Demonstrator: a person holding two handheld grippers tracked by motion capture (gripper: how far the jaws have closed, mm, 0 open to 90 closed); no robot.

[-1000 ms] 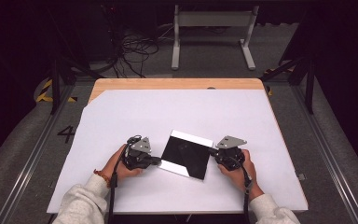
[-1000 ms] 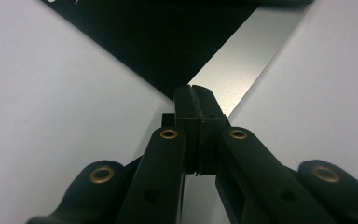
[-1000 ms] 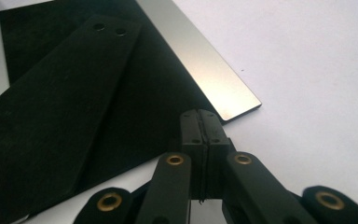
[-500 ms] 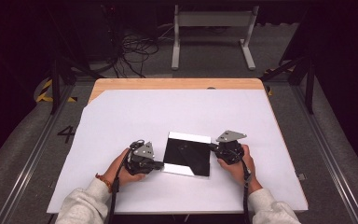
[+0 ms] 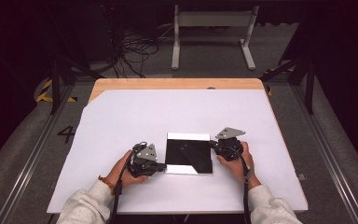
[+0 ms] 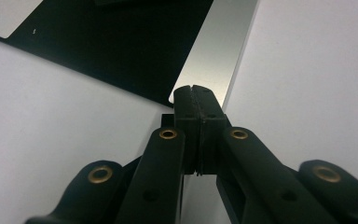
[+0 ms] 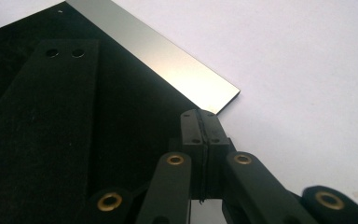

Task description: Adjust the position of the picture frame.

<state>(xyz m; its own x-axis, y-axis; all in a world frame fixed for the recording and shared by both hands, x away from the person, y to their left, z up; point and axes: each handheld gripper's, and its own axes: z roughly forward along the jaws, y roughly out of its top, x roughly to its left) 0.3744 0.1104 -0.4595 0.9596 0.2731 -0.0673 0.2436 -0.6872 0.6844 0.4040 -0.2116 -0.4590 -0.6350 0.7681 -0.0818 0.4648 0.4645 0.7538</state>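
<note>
The black plate (image 5: 189,153) has turned square to the table (image 5: 121,116); both hand-held grippers, left (image 5: 161,166) and right (image 5: 213,144), jaws closed, nudge opposite corners, aligning it.

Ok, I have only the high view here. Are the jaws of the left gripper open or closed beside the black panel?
Observer: Closed. In the left gripper view, the left gripper has both jaws pressed together, with nothing visible between them.
Operator: And where is its tip?
Observer: At a corner of the black panel, right at the end of the silver strip along one edge. I cannot tell if it touches.
Operator: And the right gripper?
Observer: The right gripper is shut too. Its tip is at the panel corner where a second silver strip ends.
</note>
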